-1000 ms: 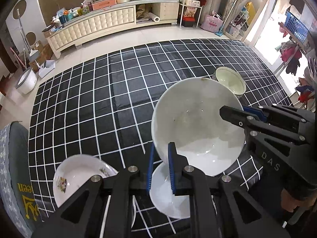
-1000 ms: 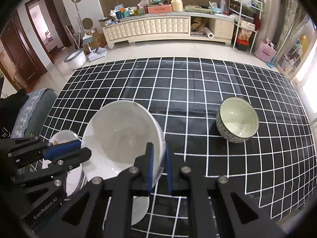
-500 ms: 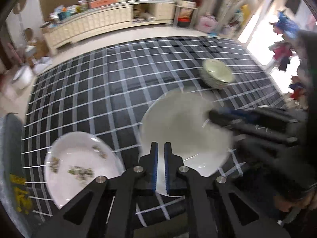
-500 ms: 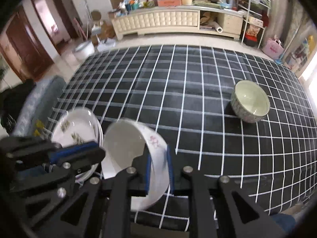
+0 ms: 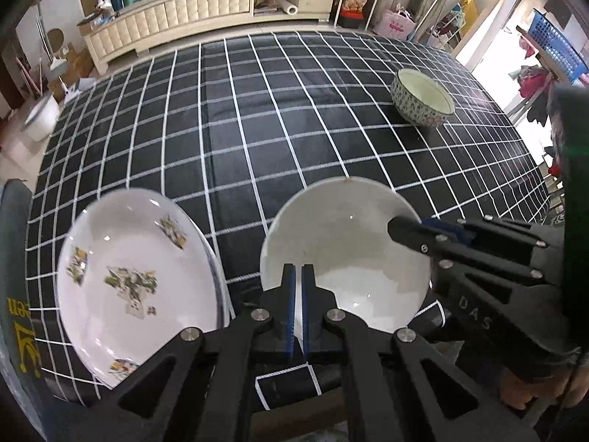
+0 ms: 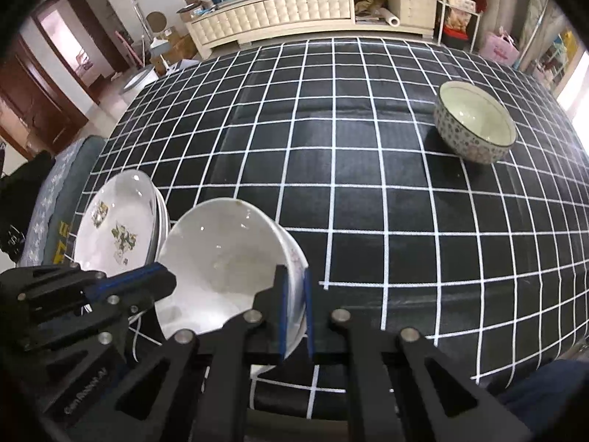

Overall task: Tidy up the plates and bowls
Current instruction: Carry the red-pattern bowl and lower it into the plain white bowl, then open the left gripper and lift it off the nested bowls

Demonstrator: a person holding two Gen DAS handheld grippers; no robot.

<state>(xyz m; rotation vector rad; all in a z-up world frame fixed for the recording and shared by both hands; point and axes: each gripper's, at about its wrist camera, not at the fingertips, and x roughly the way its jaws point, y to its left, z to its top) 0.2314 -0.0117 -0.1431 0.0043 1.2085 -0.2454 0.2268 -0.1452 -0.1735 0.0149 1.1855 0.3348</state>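
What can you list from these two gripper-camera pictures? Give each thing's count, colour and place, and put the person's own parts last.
white bowl: one, plain white inside, near edge of the table, gripped at its rim on both sides.
patterned plates: a stack, exact count unclear, white with a green-brown print, beside the white bowl at the near corner.
speckled bowl: one, pale inside with a dotted outside, alone at the far side.
tablecloth: one, black with a white grid, covering the table.
sideboard: one, cream, against the back wall, cluttered on top.
left gripper: black with blue pads, shut on the white bowl's rim.
right gripper: black with blue pads, shut on the opposite rim.
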